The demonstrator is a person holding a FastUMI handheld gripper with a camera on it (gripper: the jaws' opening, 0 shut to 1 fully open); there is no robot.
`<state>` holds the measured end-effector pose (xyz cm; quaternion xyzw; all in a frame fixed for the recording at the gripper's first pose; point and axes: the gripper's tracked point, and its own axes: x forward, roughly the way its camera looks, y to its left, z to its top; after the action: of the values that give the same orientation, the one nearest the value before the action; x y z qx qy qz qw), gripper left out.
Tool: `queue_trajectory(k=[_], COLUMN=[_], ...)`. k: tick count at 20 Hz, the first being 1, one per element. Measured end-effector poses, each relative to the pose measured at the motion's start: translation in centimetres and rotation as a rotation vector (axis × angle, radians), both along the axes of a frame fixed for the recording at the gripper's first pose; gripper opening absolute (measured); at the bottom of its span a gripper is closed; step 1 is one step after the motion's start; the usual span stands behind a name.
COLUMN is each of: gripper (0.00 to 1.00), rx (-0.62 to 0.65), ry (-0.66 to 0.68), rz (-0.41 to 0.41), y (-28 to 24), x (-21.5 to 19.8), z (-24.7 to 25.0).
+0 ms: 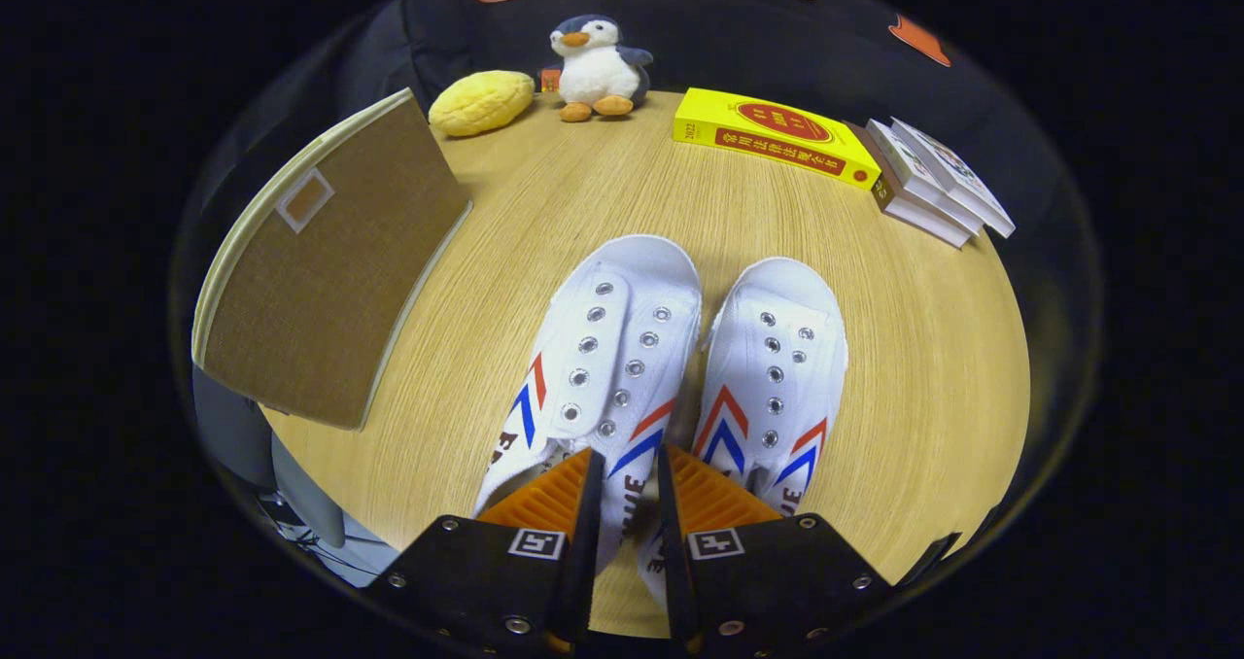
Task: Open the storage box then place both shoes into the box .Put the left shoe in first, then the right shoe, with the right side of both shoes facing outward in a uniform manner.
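Box: brown fabric storage box with cream trim (321, 270), lid closed, blank label patch.
Left shoe: white canvas shoe with red and blue chevrons (593, 367), partly hidden dark letters.
Gripper (627, 469): fingers slightly apart around this shoe's inner wall; cannot tell if pressing.
Right shoe: matching white canvas shoe (773, 377), just beside.
Book: yellow book with red writing (777, 139), too small to read.

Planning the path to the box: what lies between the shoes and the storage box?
In the gripper view, bare wooden table separates the left shoe from the storage box.
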<state>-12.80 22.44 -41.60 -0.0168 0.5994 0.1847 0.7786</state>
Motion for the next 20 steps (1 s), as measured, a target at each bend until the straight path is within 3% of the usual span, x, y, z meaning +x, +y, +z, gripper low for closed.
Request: queue_trajectory(k=[4, 7, 9, 14, 20], gripper=[0.27, 0.09, 0.02, 0.00, 0.00], rx=[0.075, 0.155, 0.176, 0.253, 0.310], ry=[0.044, 0.119, 0.064, 0.017, -0.077], rz=[-0.050, -0.178, -0.179, -0.266, -0.276], y=[0.7, 0.5, 0.6, 2.0, 3.1], x=[-0.2, -0.4, 0.3, 1.7, 4.5], z=[-0.3, -0.1, 0.8, 4.0, 10.0])
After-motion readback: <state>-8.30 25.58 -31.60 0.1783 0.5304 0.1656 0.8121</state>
